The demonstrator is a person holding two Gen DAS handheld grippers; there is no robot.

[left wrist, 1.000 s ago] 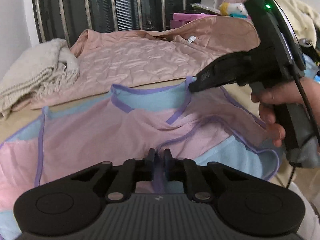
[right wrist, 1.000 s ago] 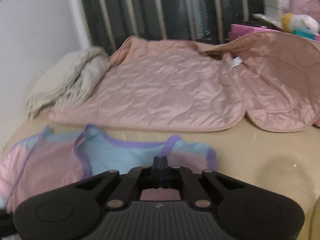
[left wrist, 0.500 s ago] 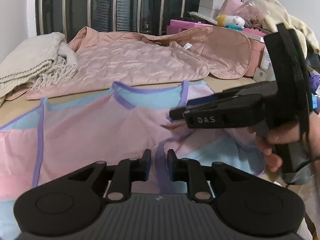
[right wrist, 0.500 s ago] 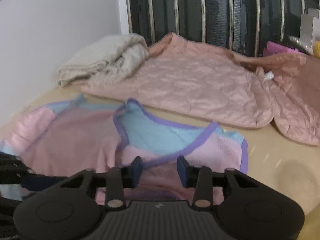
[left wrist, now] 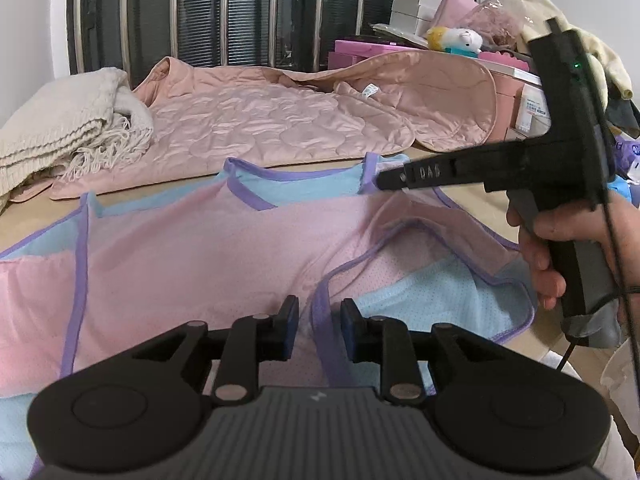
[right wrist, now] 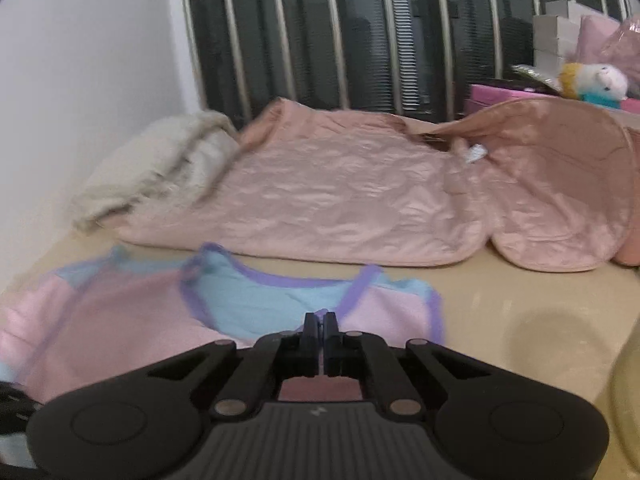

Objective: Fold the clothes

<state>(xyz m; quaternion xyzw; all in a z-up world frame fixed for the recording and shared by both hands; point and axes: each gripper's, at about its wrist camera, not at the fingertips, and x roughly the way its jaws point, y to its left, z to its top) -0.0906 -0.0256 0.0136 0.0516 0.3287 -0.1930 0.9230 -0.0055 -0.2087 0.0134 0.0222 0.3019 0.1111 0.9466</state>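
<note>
Tabletop (right wrist: 520,320), tan and smooth, carries everything. Largest on it is a quilted pink jacket (left wrist: 260,120) spread toward twelve o'clock in both wrist views, with a folded cream blanket (left wrist: 60,120) touching it at ten o'clock. Nearer lies the task's garment, a pink and blue top (left wrist: 192,252) edged in purple, flat across the centre, its right side bunched toward four o'clock. A person's hand (left wrist: 552,252) at three o'clock holds the right gripper (right wrist: 320,326), its fingers pressed together on the purple neckline trim near the top's shoulder. The left gripper (left wrist: 319,314) sits at six o'clock, jaws opening, a purple hem running between them without either pad pressing it.
</note>
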